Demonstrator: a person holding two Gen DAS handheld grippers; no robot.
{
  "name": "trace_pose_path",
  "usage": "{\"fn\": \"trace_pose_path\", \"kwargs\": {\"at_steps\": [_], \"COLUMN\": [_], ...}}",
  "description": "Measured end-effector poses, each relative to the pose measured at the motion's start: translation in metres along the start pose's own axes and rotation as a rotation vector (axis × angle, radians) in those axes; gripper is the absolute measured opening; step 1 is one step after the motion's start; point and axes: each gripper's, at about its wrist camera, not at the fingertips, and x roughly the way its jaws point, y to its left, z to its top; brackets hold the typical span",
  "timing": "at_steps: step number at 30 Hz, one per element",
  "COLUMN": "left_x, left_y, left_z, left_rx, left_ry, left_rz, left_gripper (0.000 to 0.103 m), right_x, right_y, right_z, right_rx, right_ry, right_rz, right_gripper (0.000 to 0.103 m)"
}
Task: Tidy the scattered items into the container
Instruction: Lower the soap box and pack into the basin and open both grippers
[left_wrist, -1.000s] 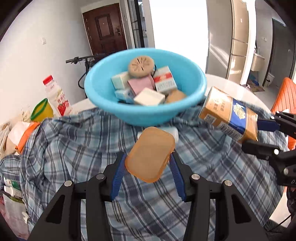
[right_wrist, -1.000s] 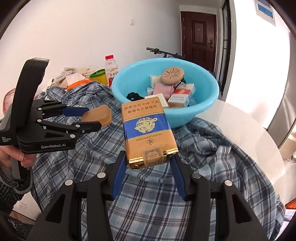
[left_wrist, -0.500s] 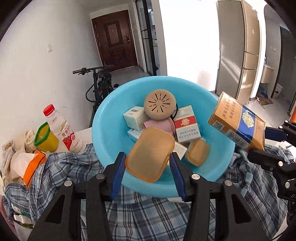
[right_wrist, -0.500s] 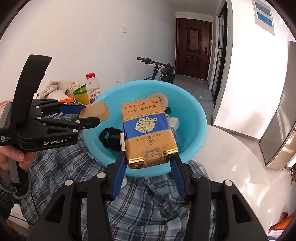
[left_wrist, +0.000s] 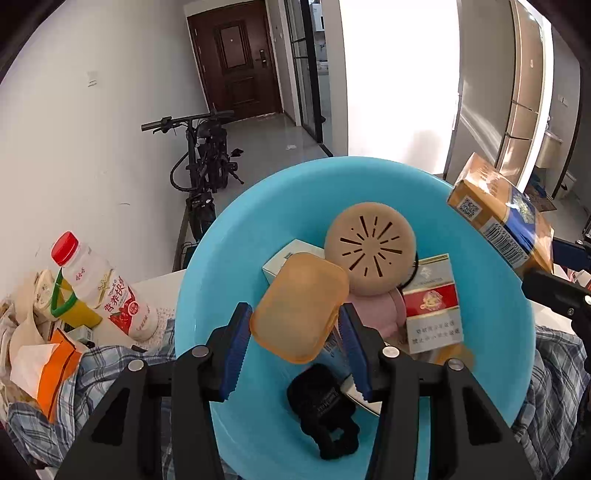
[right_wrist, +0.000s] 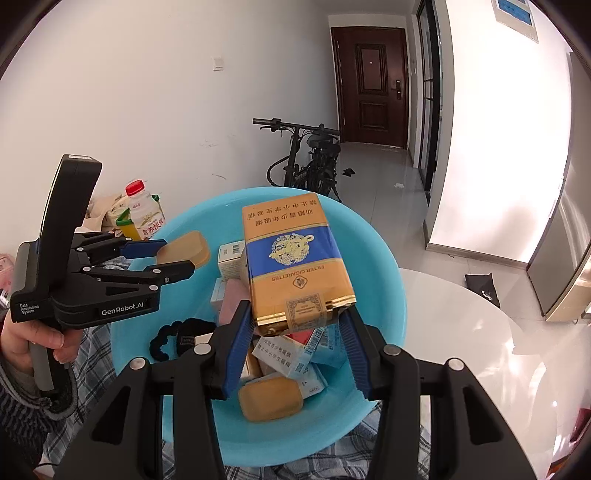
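A round blue plastic basin (left_wrist: 229, 266) sits on a plaid cloth (left_wrist: 110, 365) spread over a glossy white table (right_wrist: 461, 332). Inside it, from left to right in the left wrist view, lie a pale box (left_wrist: 291, 254), a black scrunchie (left_wrist: 321, 410) low down near the front, a tan round disc (left_wrist: 369, 251) with radiating slots resting on a pink box (left_wrist: 380, 314), and a red and white pack (left_wrist: 432, 302) leaning upright. The right wrist view adds an amber soap-like bar (right_wrist: 271, 398) at the near wall and several more small cartons under the held pack. The left gripper (left_wrist: 297, 343) hangs over the basin's left part, its blue ribbed fingers (left_wrist: 234, 350) clamped on a smooth, translucent orange case (left_wrist: 301, 306) with rounded corners, held tilted above the contents. The right gripper (right_wrist: 299, 343) is over the basin's right part, its fingers (right_wrist: 240, 347) pressed on the lower end of a glossy gold and blue cigarette pack (right_wrist: 295, 262), a flat rectangular carton with its printing upside down to the camera. Both held things are in the air above the basin, touching nothing inside it. Left of the basin a clear bottle (left_wrist: 103, 288) with a red cap stands beside a heap of bags.
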Motion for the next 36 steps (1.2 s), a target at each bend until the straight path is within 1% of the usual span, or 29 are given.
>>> {"fn": "trace_pose_path", "kwargs": {"at_steps": [6, 9, 18, 19, 21, 23, 24, 26, 30, 34, 36], "left_x": [0.035, 0.048, 0.072, 0.072, 0.073, 0.071, 0.069, 0.065, 0.052, 0.029, 0.019], "left_y": [0.008, 0.009, 0.01, 0.01, 0.011, 0.014, 0.016, 0.016, 0.012, 0.004, -0.001], "left_z": [0.026, 0.038, 0.05, 0.051, 0.053, 0.053, 0.053, 0.054, 0.051, 0.036, 0.027], "left_rx": [-0.001, 0.01, 0.011, 0.009, -0.008, -0.039, -0.05, -0.044, 0.003, 0.029, 0.038], "left_ry": [0.036, 0.049, 0.077, 0.075, 0.074, 0.073, 0.064, 0.049, 0.01, -0.022, -0.035], "left_rz": [-0.014, -0.004, -0.008, -0.007, -0.009, -0.042, -0.056, -0.052, 0.002, 0.011, 0.013], "left_gripper": [0.051, 0.051, 0.051, 0.051, 0.056, 0.076, 0.079, 0.079, 0.079, 0.079, 0.081], "right_x": [0.022, 0.025, 0.026, 0.026, 0.027, 0.026, 0.028, 0.028, 0.03, 0.034, 0.039], "right_y": [-0.008, -0.011, -0.016, -0.017, -0.017, -0.017, -0.016, -0.015, -0.015, -0.017, -0.02], "right_z": [0.003, 0.003, 0.006, 0.006, 0.008, 0.009, 0.01, 0.01, 0.013, 0.016, 0.018], "right_rx": [0.016, 0.019, 0.015, 0.016, 0.016, 0.015, 0.015, 0.013, 0.02, 0.042, 0.063], "right_ry": [0.019, 0.021, 0.018, 0.018, 0.018, 0.017, 0.018, 0.017, 0.023, 0.04, 0.052], "right_rz": [0.009, 0.013, 0.004, 0.004, 0.003, 0.001, 0.001, 0.0, 0.012, 0.049, 0.071], "right_gripper": [0.046, 0.046, 0.046, 0.046, 0.046, 0.046, 0.046, 0.046, 0.046, 0.046, 0.046]}}
